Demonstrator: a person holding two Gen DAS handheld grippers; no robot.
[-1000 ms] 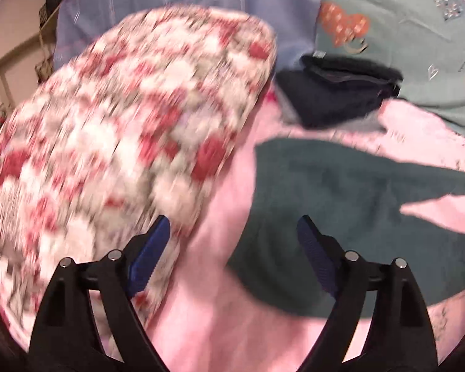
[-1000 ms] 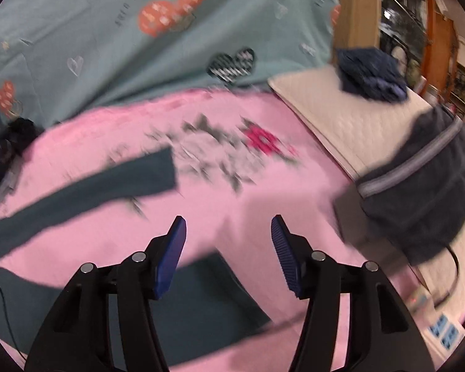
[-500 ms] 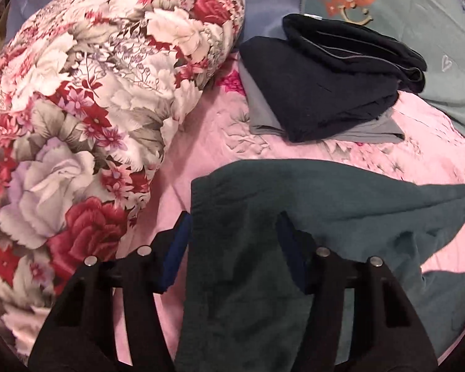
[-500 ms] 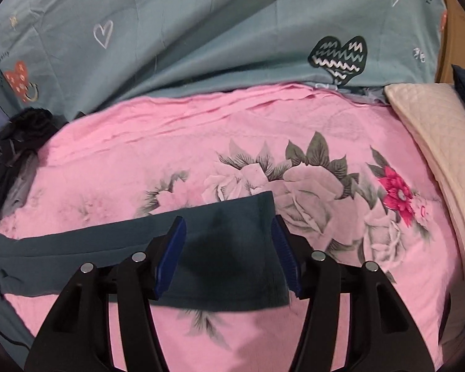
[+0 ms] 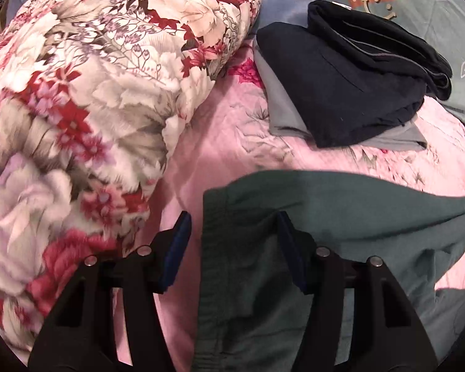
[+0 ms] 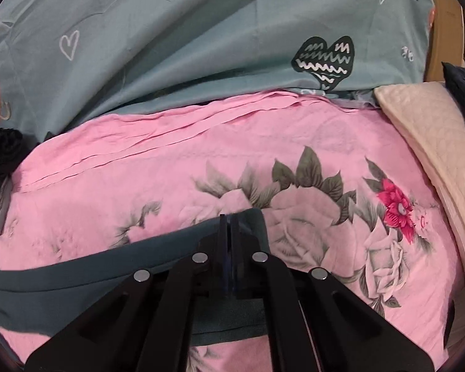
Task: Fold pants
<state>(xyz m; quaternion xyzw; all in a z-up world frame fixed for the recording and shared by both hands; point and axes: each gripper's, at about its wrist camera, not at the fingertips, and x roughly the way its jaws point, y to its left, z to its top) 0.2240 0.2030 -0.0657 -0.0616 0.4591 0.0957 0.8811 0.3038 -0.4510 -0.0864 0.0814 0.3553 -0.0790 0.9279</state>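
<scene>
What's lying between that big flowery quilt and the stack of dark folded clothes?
In the left wrist view, only pink bedsheet separates the floral quilt from the dark folded clothes; nothing rests on that strip. The green pants lie nearer the camera.

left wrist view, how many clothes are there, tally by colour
dark teal: 1, the pants under the open left gripper
black or navy: 2, the upper folded garment and the lower folded garment
grey: 1, the bottom garment
total: 4

You've got a pink floral bed sheet (image 6: 114,183) w/ teal pants (image 5: 341,217), folded dark clothes (image 5: 341,83) & floral quilt (image 5: 86,99) lying on it.
</scene>
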